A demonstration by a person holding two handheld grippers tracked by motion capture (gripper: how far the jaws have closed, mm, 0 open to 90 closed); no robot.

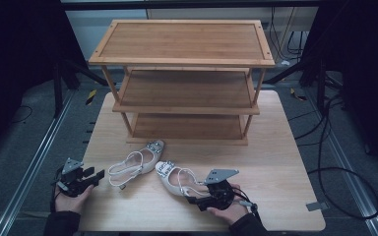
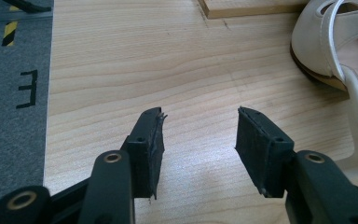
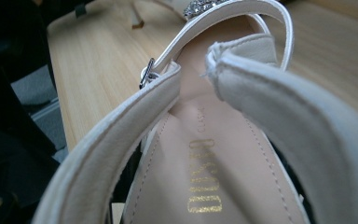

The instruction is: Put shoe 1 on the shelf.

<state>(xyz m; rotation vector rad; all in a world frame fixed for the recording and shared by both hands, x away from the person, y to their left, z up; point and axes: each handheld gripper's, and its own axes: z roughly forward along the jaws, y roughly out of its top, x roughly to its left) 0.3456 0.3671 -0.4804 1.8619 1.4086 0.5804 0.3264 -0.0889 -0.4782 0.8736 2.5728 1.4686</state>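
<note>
Two white strappy sandals with jewelled buckles lie on the wooden table in front of a shoe rack. My left gripper stands open and holds nothing, just left of the left sandal. In the left gripper view its jaws hover over bare wood, with that sandal's heel to their right. My right gripper is at the heel of the right sandal. The right gripper view puts the heel cup and insole right up against the camera, and black jaw parts peek out on both sides.
A three-shelf wooden rack stands at the back of the table, with all shelves bare. Its base board edges into the left gripper view. Grey floor, rails and cables surround the table.
</note>
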